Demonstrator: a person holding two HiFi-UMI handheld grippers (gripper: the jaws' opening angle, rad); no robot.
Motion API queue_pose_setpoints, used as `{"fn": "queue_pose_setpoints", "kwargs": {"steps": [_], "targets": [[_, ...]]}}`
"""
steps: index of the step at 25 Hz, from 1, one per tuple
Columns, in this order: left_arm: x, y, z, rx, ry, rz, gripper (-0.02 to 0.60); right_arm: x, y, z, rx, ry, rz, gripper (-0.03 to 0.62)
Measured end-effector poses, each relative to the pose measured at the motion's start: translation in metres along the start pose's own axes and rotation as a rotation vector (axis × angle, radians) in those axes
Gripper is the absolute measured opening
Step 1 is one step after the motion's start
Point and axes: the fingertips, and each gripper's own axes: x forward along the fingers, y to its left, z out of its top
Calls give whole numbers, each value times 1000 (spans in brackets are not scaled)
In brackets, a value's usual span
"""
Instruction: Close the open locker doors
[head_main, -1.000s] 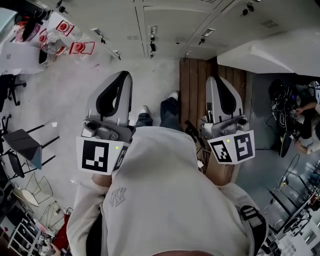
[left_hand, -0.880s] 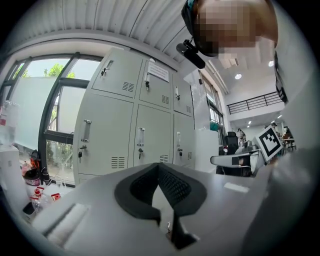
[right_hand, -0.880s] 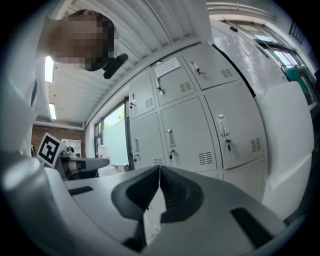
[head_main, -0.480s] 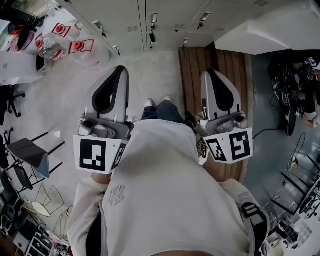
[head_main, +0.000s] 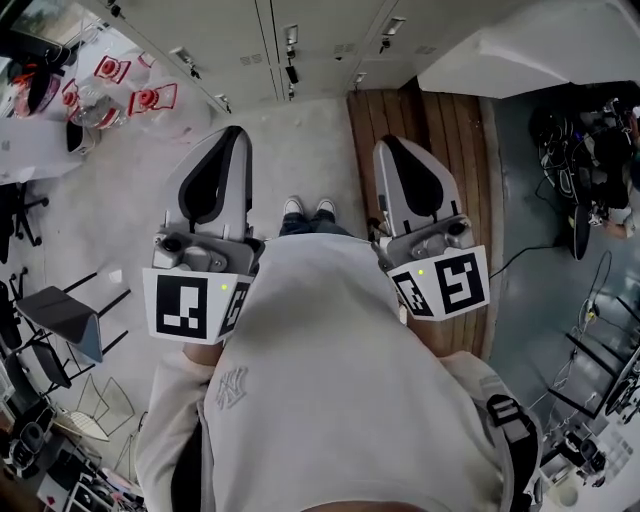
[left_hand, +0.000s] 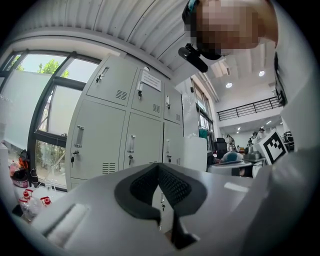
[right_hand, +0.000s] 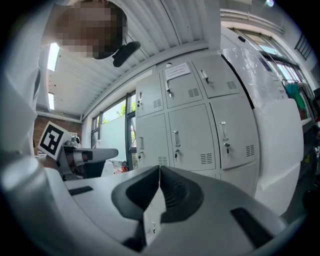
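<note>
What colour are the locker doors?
The locker doors are pale grey, clearest in the right gripper view.

Cream sweatshirt w/ tonal chest logo, blue jeans, white shoes, black strap on R shoulder; L gripper, R gripper: grey shells, black pads, b/w marker cubes, green LEDs

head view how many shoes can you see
2: white shoes side by side near the middle of the view, the left shoe and the right shoe. Only their front parts show; the person's legs hide the rest.
</note>
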Motion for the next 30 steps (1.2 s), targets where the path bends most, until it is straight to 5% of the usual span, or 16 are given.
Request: {"fn": "queue_pose_setpoints", "kwargs": {"steps": [30], "targets": [[19,-4,17,19,-46,7,8,10,-14,7,-73,14,23,12]]}}
